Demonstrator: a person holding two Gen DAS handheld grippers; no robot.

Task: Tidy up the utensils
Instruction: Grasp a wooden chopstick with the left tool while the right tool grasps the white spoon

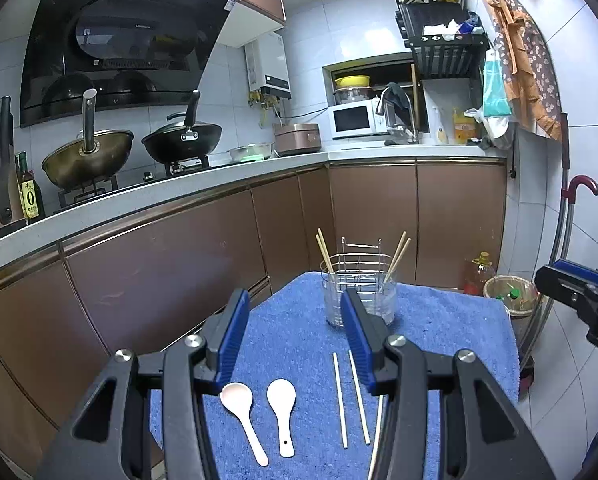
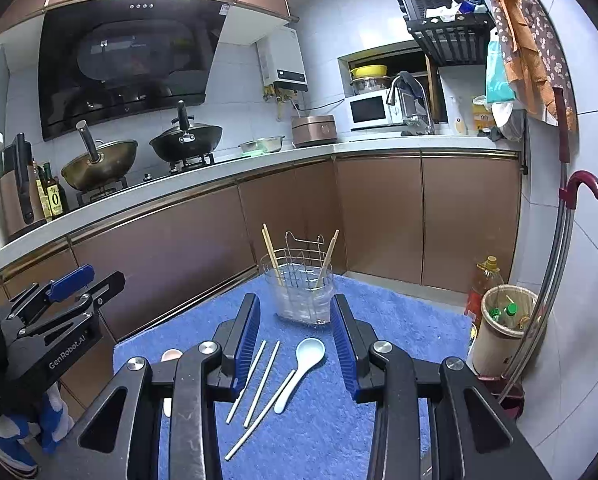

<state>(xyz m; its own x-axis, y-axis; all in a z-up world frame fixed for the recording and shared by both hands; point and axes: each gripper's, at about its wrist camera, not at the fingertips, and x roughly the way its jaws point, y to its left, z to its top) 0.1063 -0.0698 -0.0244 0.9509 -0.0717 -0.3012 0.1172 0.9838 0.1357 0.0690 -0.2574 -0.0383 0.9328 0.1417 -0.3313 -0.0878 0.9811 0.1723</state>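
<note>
I hold my left gripper (image 1: 295, 326) and my right gripper (image 2: 295, 330) over the blue towel (image 1: 291, 320), both with jaws parted and nothing between the pads. The clear utensil holder (image 2: 303, 298) stands upright at the towel's far end, a wire rack inside it, with two pairs of wooden chopsticks (image 2: 273, 256) leaning at either side. Loose on the towel near me lie white chopsticks (image 1: 349, 398) side by side and two white spoons (image 1: 281, 414); from the right wrist one spoon (image 2: 301, 374) lies just beside the sticks, bowl toward the holder.

The next pick is probably the white chopsticks, as I judge it. To do it well, I would bring one gripper down square across a stick's middle, close until the pads bite, lift it level, then tip it upright over the holder's mouth. The sticks are thin and lie flat in the pile, so a shallow approach may slide over them.
</note>
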